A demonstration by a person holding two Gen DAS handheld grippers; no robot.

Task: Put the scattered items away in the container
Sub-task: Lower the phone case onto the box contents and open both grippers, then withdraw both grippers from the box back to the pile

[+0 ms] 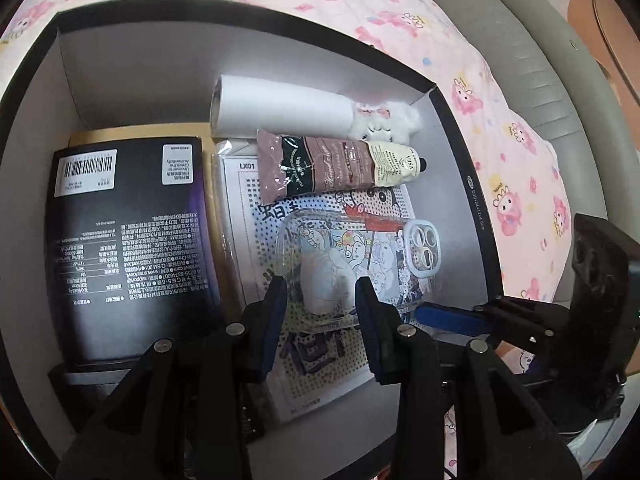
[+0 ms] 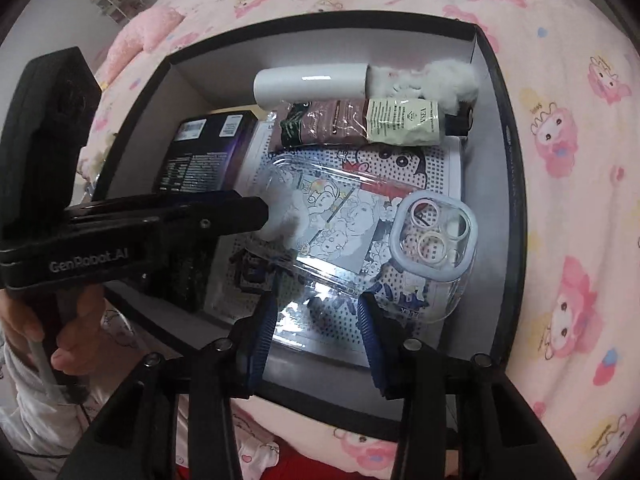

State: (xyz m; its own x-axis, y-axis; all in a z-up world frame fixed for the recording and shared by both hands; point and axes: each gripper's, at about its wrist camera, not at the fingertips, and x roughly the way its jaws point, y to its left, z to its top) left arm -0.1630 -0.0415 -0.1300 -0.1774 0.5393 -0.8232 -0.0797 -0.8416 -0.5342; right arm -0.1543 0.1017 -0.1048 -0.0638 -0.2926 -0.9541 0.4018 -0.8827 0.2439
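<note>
A black box [image 1: 464, 140] with a white inside lies on the bed and holds a dark carton [image 1: 128, 240], a white cylinder [image 1: 280, 108], a hand cream tube [image 1: 332, 164], a dotted peg sheet [image 1: 248, 200] and a clear phone case [image 1: 380, 256]. My left gripper [image 1: 320, 292] is shut on a white fluffy ball [image 1: 328, 276] just above the case. The right wrist view shows it [image 2: 262, 212] reaching in from the left with the ball [image 2: 284, 226] at its tip. My right gripper [image 2: 318, 316] stands open over the case's [image 2: 360, 240] near edge.
A pink cartoon bedspread [image 2: 560, 160] surrounds the box [image 2: 320, 26]. A white fluffy plush [image 2: 440, 78] lies at the cylinder's end. A grey padded edge [image 1: 540, 60] runs beyond the bed. A pink pillow [image 2: 148, 28] lies far left. A person's hand [image 2: 24, 320] holds the left gripper's handle.
</note>
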